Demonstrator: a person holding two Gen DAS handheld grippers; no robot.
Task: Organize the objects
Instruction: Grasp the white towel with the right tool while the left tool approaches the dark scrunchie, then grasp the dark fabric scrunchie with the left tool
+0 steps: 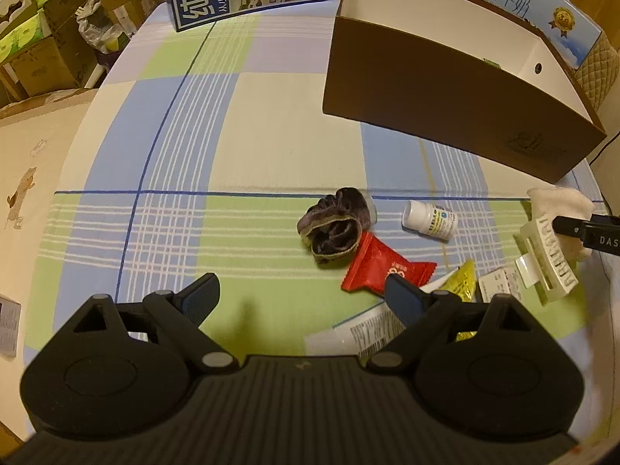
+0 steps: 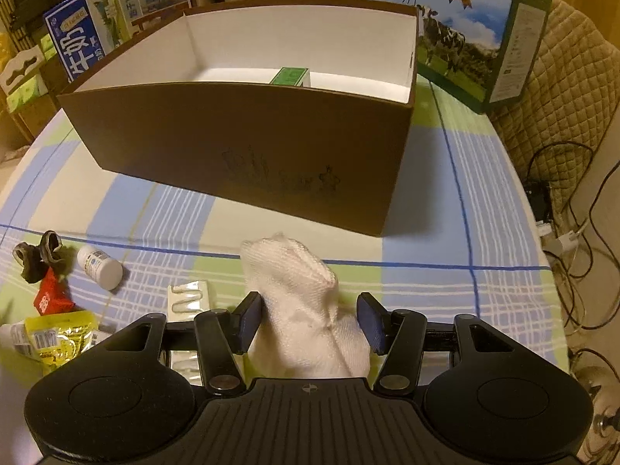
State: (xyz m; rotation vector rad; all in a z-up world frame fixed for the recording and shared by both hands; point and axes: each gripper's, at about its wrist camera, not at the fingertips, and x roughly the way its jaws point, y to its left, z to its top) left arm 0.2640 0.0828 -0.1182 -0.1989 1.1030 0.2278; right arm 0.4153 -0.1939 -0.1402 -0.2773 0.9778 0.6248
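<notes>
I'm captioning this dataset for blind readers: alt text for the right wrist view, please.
The right gripper, jaws open, straddles a white sock on a plaid tablecloth. Beyond stands an open brown box holding a small green carton.

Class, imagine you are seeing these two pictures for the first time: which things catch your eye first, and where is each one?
The large brown cardboard box with a white inside stands open at the far side of the checked tablecloth. Nearer, the white knitted sock lies between the open fingers of the right gripper. To its left sits a bright red snack packet, beside a dark velvet scrunchie.
</notes>
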